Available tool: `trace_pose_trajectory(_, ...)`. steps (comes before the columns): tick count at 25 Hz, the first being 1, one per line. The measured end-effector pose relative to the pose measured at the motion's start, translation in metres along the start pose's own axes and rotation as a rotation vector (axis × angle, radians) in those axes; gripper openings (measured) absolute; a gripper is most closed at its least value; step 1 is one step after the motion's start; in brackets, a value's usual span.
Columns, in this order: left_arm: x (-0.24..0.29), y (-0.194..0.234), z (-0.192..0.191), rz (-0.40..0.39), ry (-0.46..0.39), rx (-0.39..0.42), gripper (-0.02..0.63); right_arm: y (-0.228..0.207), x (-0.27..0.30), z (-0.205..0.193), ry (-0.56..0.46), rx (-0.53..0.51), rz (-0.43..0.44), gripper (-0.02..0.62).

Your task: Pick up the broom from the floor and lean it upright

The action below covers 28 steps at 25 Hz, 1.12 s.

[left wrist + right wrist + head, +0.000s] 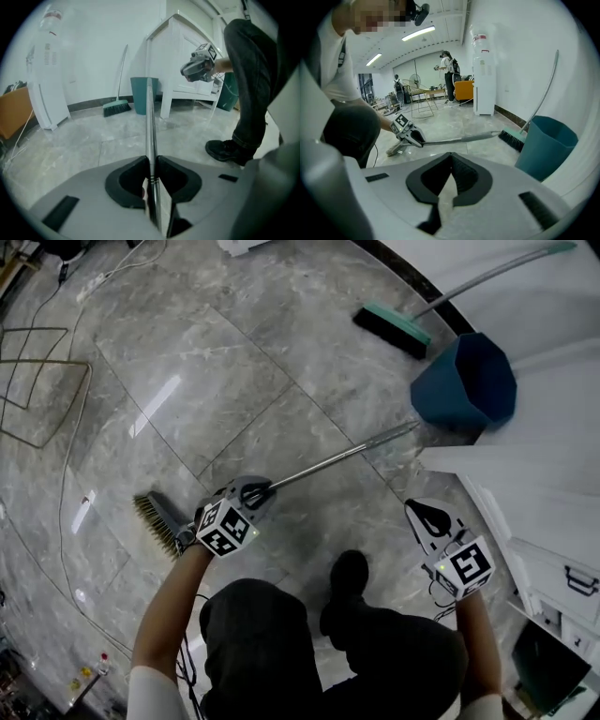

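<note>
— Where is the broom (328, 462)?
— In the left claw (267, 491), which is clenched on the metal handle close to the brush end. The handle runs out past it toward the bin (466, 381), low over the floor (234, 362).
— Is the brush on the floor?
— Can't tell; it is the lowest end, behind the claw.
— And the right claw (413, 508)?
— Jaws together with nothing in them, clear of the handle and near the person's shoe (347, 577).
— Anything else?
— A green broom (394, 329) leans on the wall by the bin.
</note>
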<state>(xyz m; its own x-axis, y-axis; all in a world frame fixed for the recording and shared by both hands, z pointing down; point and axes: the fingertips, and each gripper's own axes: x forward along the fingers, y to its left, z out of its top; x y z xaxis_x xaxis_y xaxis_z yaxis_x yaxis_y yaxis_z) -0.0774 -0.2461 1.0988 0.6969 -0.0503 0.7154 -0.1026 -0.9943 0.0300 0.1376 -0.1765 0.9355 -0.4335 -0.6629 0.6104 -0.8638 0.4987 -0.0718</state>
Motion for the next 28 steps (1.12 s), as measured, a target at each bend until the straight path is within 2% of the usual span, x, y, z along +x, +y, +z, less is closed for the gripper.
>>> trace_pose_trajectory(5, -0.042, 0.009, 0.052, 0.017, -0.072, 0.044, 0.075, -0.008, -0.023, 0.033, -0.055, 0.006, -0.030, 0.002)
trace_pose_trajectory(14, -0.080, -0.006, 0.136, -0.028, -0.177, 0.129, 0.075, -0.012, -0.075, 0.087, -0.121, -0.036, -0.102, 0.002)
trace_pose_trajectory(21, -0.078, -0.028, 0.211, -0.101, -0.272, 0.179, 0.074, -0.010, -0.135, 0.122, -0.189, -0.054, -0.195, 0.002)
trace_pose_trajectory(28, -0.053, -0.044, 0.289, -0.146, -0.362, 0.217, 0.074, -0.020, -0.175, 0.124, -0.231, -0.052, -0.298, 0.002)
